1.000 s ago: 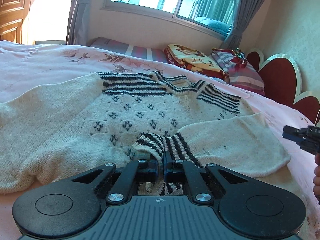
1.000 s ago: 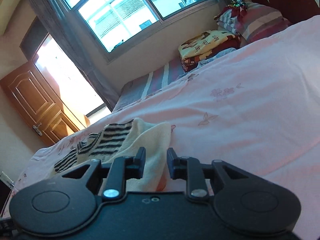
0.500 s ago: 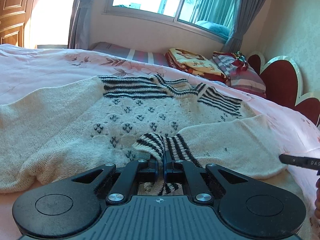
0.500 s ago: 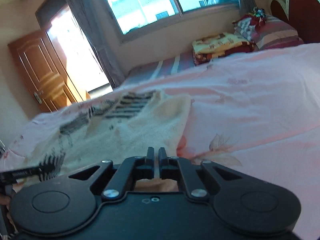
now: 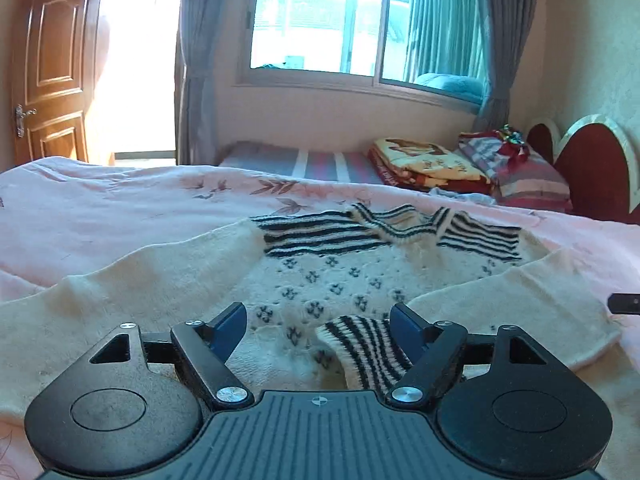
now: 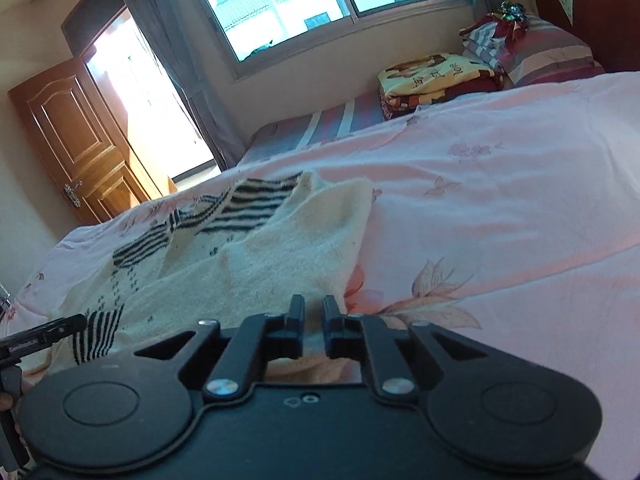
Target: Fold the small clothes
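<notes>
Left gripper [image 5: 318,322] jaws just opened, dropping striped cuff [image 5: 362,346] on sweater [image 5: 320,280].
Right gripper [image 6: 313,320], narrowly parted at 6 o'clock, holds nothing; loose sleeve may unfold.

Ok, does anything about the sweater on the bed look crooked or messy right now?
Mostly tidy. The sweater lies flat on the pink bedspread; its right sleeve is folded across the front, the striped cuff skewed. The other sleeve is unfolded.

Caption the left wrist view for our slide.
Open left gripper above the striped cuff of a cream sweater.
</notes>
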`<state>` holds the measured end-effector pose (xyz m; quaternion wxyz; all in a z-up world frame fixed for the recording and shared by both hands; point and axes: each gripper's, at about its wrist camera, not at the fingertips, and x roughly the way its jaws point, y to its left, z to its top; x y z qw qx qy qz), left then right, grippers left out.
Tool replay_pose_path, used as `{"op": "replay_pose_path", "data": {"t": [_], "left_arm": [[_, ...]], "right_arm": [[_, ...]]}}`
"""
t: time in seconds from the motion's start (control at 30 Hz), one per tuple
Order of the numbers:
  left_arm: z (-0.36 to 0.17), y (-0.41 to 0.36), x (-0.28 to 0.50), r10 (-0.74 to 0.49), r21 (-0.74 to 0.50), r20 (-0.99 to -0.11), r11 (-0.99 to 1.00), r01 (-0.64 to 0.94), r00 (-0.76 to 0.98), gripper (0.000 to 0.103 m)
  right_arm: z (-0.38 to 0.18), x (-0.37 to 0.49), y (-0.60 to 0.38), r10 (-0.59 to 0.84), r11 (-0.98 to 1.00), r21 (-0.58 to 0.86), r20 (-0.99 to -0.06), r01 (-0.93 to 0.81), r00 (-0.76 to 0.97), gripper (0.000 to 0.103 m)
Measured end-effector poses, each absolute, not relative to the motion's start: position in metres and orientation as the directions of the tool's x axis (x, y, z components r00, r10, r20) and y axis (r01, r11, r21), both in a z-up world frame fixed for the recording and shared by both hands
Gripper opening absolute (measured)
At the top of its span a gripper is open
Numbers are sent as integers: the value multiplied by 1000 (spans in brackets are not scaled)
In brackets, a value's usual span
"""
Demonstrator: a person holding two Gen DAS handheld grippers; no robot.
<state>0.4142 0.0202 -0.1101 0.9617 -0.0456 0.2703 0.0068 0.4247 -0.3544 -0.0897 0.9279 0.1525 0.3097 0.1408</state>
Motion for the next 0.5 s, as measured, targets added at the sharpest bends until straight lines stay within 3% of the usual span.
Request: {"op": "replay_pose_path", "data": {"t": [0.03, 0.1, 0.23, 0.33, 0.37, 0.4, 0.5], "left_arm": [[-109, 22, 415, -22, -101, -527, 994, -36, 849, 75], [-109, 22, 419, -57, -118, -535, 993, -8, 843, 61], [-123, 25, 435, -56, -166, -611, 984, -58, 790, 52], [-135, 31, 438, -140, -273, -612, 961, -41, 779, 32], [-137, 29, 438, -149, -278, -611, 960, -35, 777, 14], [-136, 28, 437, -149, -275, -606, 961, -30, 782, 8], [-128, 12, 430, -46, -138, -562, 990, -39, 826, 8]], "right_arm": [[-89, 429, -358, 350, 913, 377, -524, -157, 777, 13], [-90, 445, -366, 344, 901, 415, -508, -126, 790, 13], [-101, 479, -380, 345, 865, 497, -499, -64, 795, 18], [-110, 498, -385, 373, 831, 554, -497, -45, 784, 25], [-113, 503, -384, 379, 829, 557, -500, -46, 779, 22], [-115, 505, -383, 393, 828, 557, -495, -63, 775, 13], [-114, 505, -375, 341, 878, 475, -526, -64, 779, 8]]}}
